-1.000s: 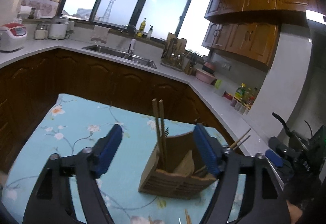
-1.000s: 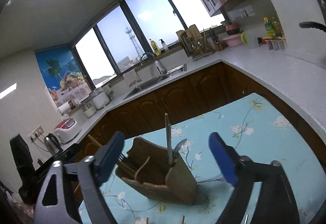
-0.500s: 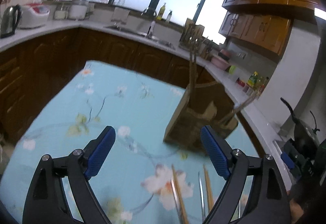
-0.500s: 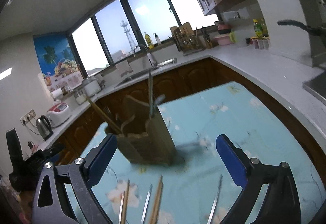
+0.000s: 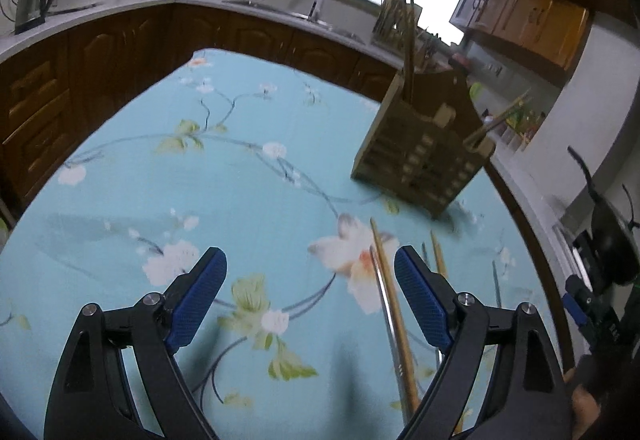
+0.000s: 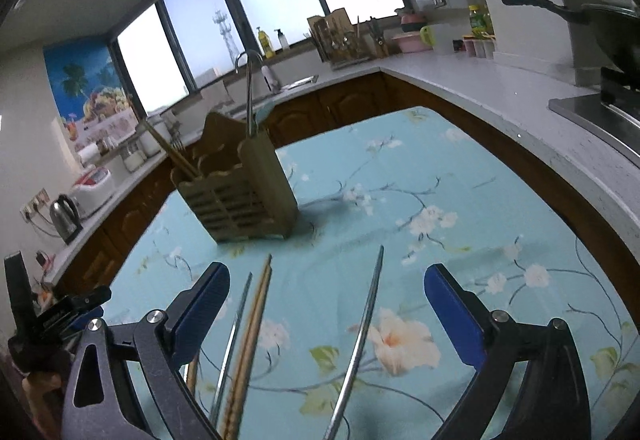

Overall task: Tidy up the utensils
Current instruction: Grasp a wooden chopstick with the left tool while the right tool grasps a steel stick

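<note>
I am holding both claws over a table draped in a pale turquoise cloth (image 5: pixel 248 200) printed with white and peach blossoms on thin dark stems.

My left gripper (image 5: pixel 310 280) is standing wide open, its jaws having just been spreading, and nothing is pinched between the ribbed blue pads; only bare cloth is lying in the gap. Just inside its right-hand pad, a slim bamboo chopstick (image 5: pixel 390 296) and a thin metal utensil handle (image 5: pixel 384 304) are lying side by side on the cloth, running from near me toward the far side.

My right gripper (image 6: pixel 326 294) is also gaping wide and gripping nothing. Between its pads I am seeing a pair of wooden chopsticks (image 6: pixel 256 304) lying together, a narrow steel rod (image 6: pixel 236 324) just to their left, and a long, slightly curved steel handle (image 6: pixel 366 312) further right, all flat on the cloth.

Beyond the loose pieces, toward the far side of the table, a slatted wooden utensil holder (image 6: pixel 240 196) is standing upright. It is boxy with scalloped top edges. Chopsticks are leaning out of its left compartment, and a metal handle (image 6: pixel 249 96) is sticking straight up from the right one.

Dark wood cabinets (image 5: pixel 80 80) under a pale speckled counter are wrapping around the room.
</note>
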A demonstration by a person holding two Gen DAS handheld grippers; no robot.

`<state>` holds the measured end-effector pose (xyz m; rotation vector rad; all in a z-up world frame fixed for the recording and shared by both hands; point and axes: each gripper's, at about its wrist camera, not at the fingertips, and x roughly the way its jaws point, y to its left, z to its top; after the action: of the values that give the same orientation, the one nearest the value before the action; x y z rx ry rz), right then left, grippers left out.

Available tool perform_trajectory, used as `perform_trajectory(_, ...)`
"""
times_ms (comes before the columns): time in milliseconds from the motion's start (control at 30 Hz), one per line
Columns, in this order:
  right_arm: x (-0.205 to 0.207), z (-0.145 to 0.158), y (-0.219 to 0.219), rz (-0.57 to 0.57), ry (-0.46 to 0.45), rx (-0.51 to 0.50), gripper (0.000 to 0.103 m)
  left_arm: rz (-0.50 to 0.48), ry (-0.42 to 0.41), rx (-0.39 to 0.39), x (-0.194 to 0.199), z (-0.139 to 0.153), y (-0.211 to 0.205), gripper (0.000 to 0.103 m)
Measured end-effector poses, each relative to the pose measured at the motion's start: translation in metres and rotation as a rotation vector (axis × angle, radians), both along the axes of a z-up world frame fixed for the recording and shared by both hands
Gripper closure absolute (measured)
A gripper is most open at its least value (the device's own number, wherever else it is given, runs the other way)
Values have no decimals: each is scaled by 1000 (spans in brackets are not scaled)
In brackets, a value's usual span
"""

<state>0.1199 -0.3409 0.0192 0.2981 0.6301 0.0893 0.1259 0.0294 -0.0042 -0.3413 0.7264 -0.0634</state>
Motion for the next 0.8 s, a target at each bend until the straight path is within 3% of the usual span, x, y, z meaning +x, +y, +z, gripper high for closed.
perform_trajectory(367, 6, -17, 6, 28, 67, -44, 4, -44, 49, 46, 7, -9, -17, 15)
perform_trajectory(800, 34, -34, 3, 29, 151, -78, 8, -137, 112, 108, 45, -19, -47, 18)
